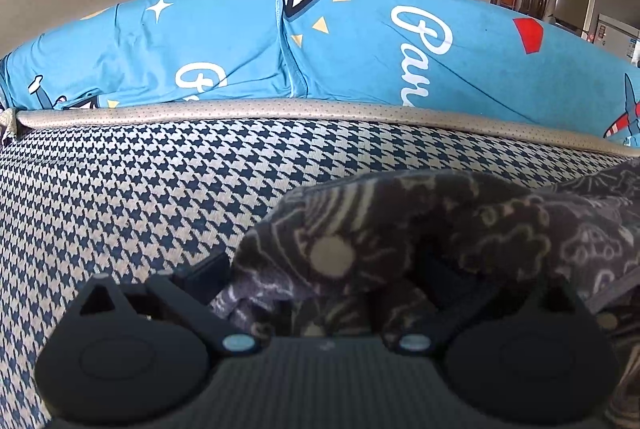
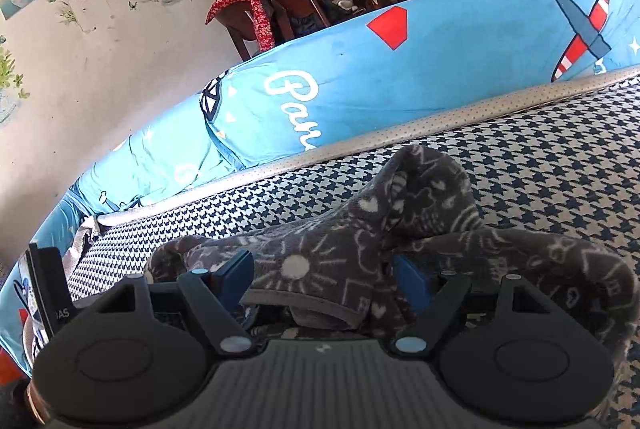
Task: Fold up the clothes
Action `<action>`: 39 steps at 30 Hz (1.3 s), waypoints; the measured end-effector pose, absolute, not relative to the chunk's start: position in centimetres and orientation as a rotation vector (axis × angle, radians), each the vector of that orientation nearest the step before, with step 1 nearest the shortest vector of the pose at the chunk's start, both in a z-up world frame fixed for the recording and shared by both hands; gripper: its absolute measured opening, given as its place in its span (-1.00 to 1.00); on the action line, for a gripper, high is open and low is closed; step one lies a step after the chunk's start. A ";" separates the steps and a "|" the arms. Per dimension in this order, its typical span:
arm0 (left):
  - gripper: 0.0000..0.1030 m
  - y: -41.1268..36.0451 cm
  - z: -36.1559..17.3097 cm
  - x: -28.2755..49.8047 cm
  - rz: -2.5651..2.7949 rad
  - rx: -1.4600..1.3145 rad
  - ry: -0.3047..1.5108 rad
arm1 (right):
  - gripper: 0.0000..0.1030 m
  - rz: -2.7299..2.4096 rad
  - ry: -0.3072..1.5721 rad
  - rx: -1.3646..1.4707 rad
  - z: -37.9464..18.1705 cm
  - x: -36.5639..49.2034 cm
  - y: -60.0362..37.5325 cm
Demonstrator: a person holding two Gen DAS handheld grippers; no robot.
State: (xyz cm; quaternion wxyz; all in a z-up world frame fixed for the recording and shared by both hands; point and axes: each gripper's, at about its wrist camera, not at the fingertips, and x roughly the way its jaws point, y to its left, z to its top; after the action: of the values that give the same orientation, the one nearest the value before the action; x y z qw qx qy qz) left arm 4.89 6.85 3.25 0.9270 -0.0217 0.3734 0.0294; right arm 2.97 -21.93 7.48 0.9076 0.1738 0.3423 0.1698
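Two hand-held grippers work one grey patterned garment (image 2: 420,229), bunched on the houndstooth cushion (image 1: 140,189) just in front of the blue bolster (image 1: 360,41). Left hand-held gripper (image 1: 324,269): cloth fills the gap, grip state unclear. Right hand-held gripper (image 2: 324,277): jaws apart, cloth draped between, probably to lift an edge. Long axis runs roughly along the bolster; no clear heading.
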 end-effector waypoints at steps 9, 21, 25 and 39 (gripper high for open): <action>1.00 6.5 2.4 5.8 0.052 -0.020 0.779 | 0.50 0.328 0.758 0.371 5.6 6.8 -20.3; 1.00 4.8 1.8 8.3 0.109 0.033 0.703 | -0.71 0.340 0.640 0.387 5.7 10.2 -20.2; 1.00 3.9 1.8 9.3 0.163 0.087 0.645 | -0.73 0.352 0.569 0.386 7.4 10.8 -19.8; 1.00 3.6 4.1 13.5 0.248 0.046 0.535 | -0.74 0.366 0.385 0.472 10.5 13.0 -20.8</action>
State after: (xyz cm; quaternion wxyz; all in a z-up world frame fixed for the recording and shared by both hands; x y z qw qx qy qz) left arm 13.53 3.64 4.09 0.9566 0.0229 0.2635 0.1220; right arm 13.00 -20.84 10.49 0.9375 0.2312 0.1884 0.1791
